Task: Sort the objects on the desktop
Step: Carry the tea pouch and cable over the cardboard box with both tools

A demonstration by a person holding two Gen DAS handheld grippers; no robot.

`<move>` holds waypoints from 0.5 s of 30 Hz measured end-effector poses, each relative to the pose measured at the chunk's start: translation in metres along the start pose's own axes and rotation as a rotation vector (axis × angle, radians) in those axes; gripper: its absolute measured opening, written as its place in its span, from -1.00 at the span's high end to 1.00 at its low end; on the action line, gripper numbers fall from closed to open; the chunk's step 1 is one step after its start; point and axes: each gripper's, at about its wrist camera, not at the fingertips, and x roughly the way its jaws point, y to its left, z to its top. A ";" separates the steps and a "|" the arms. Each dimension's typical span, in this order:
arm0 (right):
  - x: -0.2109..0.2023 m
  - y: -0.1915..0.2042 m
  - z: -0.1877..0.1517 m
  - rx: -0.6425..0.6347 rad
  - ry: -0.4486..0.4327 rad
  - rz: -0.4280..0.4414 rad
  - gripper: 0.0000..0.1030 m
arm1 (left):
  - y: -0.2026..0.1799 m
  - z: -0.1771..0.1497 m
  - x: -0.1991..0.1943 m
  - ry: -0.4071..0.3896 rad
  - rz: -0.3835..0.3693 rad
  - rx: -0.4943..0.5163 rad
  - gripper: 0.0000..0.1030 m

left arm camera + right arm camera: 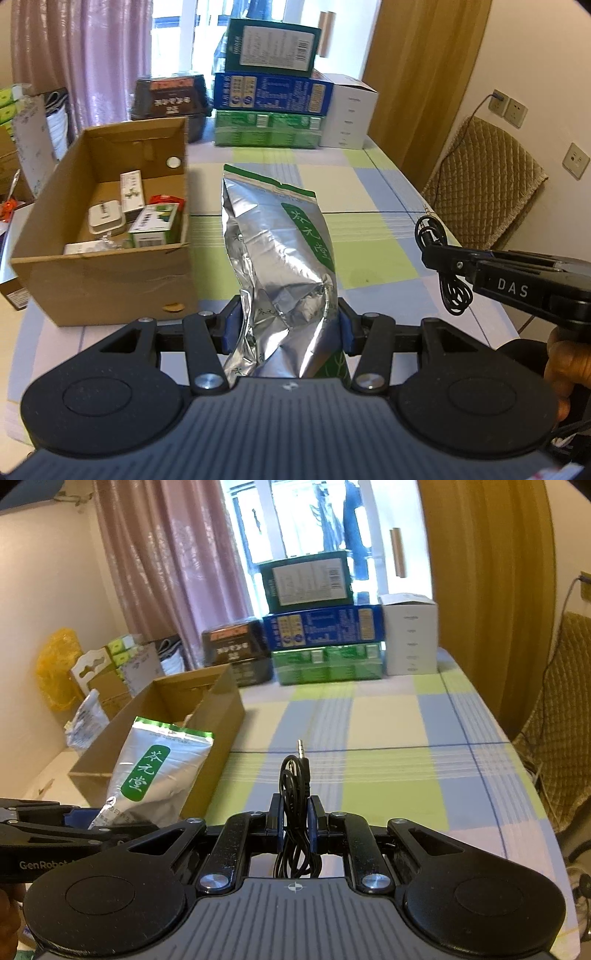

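My left gripper (288, 328) is shut on a silver foil tea bag (277, 254) with a green label, held upright above the table just right of the open cardboard box (110, 273). The same tea bag (155, 775) shows at the lower left of the right wrist view, in front of the cardboard box (218, 716). My right gripper (295, 819) is shut on a coiled black audio cable (295, 779) whose jack plug points up. From the left wrist view the right gripper (439, 254) sits at the far right with the cable (454, 291) dangling from it.
The cardboard box holds several small cartons and a white item (105, 218). Stacked green and blue boxes (269, 92), a dark box (170, 99) and a white box (349, 110) line the table's far end. A padded chair (484, 184) stands at the right edge.
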 end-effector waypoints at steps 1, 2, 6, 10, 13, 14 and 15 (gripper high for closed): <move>0.002 0.004 0.001 -0.007 0.001 0.005 0.82 | 0.004 -0.001 -0.003 -0.003 0.005 -0.004 0.13; 0.004 0.008 0.002 -0.014 0.003 0.011 0.82 | 0.009 -0.001 -0.006 -0.006 0.011 -0.007 0.13; 0.012 0.027 0.004 -0.041 0.011 0.044 0.82 | 0.033 0.001 -0.018 -0.020 0.045 -0.021 0.13; 0.023 0.049 0.011 -0.070 0.015 0.083 0.82 | 0.060 0.008 -0.032 -0.033 0.097 -0.023 0.13; 0.035 0.068 0.022 -0.095 0.012 0.117 0.82 | 0.082 0.018 -0.039 -0.045 0.132 -0.023 0.13; 0.040 0.074 0.025 -0.100 0.011 0.129 0.82 | 0.090 0.022 -0.042 -0.050 0.141 -0.027 0.13; 0.045 0.080 0.030 -0.104 0.010 0.142 0.82 | 0.097 0.027 -0.044 -0.055 0.149 -0.028 0.13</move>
